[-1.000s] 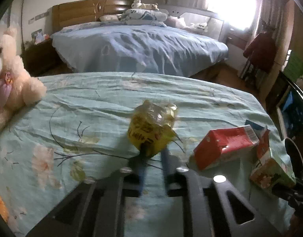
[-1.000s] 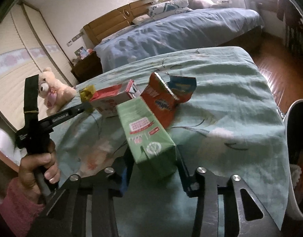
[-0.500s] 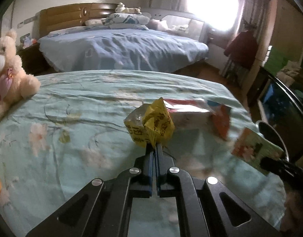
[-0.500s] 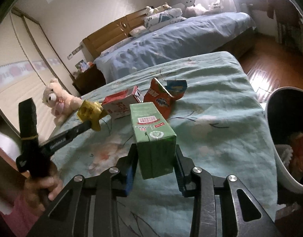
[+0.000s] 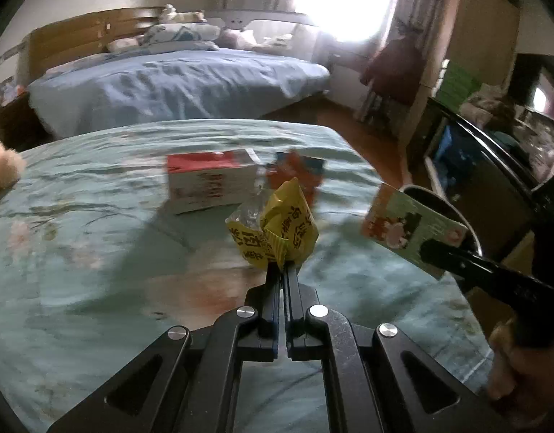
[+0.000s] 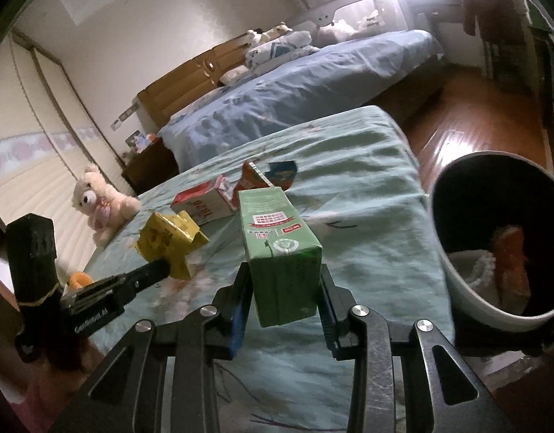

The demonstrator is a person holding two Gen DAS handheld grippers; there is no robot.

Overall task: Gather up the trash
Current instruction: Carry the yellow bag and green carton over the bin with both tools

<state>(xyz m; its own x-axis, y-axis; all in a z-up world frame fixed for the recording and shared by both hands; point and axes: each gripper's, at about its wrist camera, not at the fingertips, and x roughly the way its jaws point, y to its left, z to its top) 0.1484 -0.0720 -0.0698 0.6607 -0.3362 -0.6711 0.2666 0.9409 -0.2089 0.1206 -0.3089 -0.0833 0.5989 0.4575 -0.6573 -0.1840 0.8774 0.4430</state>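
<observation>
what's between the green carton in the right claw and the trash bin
Nothing visible. The right claw holds the green carton above the bedspread, and the bin stands open beside the bed's edge, to the right in this view, with only open air between them.

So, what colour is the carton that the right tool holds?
The carton is green, with a small red and white label. The right wrist view shows it best.

**Little print I can actually read**

I can make out "GenRobot AI" in white on the black body of my left gripper [image 6: 161,270], at nine o'clock in my right view. The yellow wrapper [image 5: 277,232] carries dark Chinese characters, too crumpled to read. Red carton [image 6: 205,205]: lettering blurred.
</observation>
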